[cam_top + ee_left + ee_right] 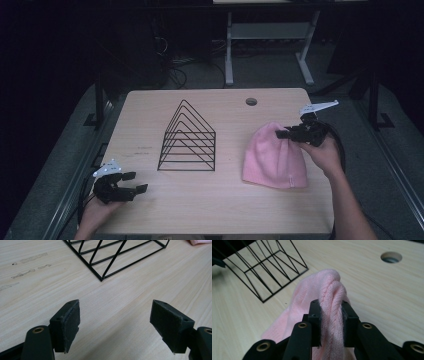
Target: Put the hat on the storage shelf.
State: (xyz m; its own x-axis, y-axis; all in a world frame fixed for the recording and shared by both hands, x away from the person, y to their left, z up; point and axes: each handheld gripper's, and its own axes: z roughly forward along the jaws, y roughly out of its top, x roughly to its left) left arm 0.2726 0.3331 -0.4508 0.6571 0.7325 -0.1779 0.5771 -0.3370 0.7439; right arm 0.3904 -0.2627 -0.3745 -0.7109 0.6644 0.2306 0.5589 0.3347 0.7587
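The high view is dim: only the worktop (pixel 220 200) is moderately lit, from above, while the room beyond its far edge and to both sides sinks into near black. It looks soft and slightly grainy. Both gripper views are brighter, with even light and faint shadows on the wood grain. In the right gripper view the far corners of the worktop blur slightly.

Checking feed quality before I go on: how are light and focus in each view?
High view: dim, dark surround, soft, table lit evenly. Left gripper view: bright, rack sharp, pads slightly soft. Right gripper view: hat sharp in the right gripper, no glare.
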